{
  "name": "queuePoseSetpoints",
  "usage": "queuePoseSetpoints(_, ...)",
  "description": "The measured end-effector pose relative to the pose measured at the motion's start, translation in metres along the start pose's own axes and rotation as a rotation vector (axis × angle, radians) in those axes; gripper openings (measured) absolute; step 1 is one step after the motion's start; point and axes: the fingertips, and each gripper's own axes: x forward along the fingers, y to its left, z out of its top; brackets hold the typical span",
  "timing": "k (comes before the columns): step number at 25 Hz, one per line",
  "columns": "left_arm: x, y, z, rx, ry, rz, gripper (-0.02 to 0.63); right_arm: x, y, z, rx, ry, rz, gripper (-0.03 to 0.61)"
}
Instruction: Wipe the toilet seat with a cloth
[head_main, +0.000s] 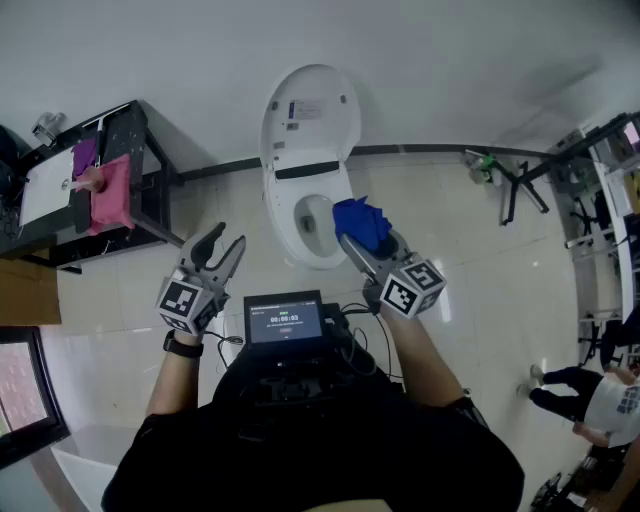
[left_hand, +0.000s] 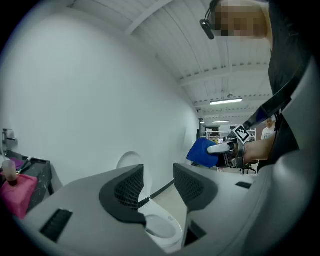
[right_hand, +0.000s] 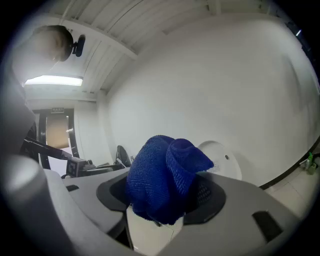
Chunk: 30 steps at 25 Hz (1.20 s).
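Note:
A white toilet (head_main: 309, 180) stands against the wall with its lid (head_main: 310, 110) raised and the seat (head_main: 303, 243) down. My right gripper (head_main: 358, 232) is shut on a bunched blue cloth (head_main: 362, 221), held over the right side of the seat. In the right gripper view the cloth (right_hand: 165, 185) fills the space between the jaws, with the lid (right_hand: 220, 157) behind it. My left gripper (head_main: 222, 248) is open and empty, off to the left of the toilet. The left gripper view shows the bowl (left_hand: 160, 227) between its jaws and the cloth (left_hand: 202, 152) at right.
A black rack (head_main: 120, 180) with a pink cloth (head_main: 110, 190) stands at the left wall. A green bottle (head_main: 485, 165) and a black stand (head_main: 525, 180) sit at the right. Shelving (head_main: 605, 210) and a person (head_main: 600, 395) are at the far right. A screen (head_main: 285, 322) hangs at my chest.

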Motion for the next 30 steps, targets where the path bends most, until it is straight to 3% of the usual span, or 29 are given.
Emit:
queuePoseSetpoints(11,0.014,0.020,-0.012,0.016,0.036,-0.012,0.184,0.033,-0.021,-0.013,-0.065,0.093,-0.013,0.278)
queuePoseSetpoints(17,0.030,0.023,-0.037,-0.023,0.087,0.008,0.184,0.069,-0.062,-0.054,-0.089,0.196,0.023,0.278)
queuePoseSetpoints(24,0.069,0.084,-0.082,-0.156,0.190,0.083,0.184,0.190,-0.134,-0.133,-0.095,0.400,0.079,0.278)
queuePoseSetpoints(30,0.137,0.128,-0.121,-0.170,0.273,0.092,0.185,0.295,-0.210,-0.195,-0.072,0.531,0.082,0.278)
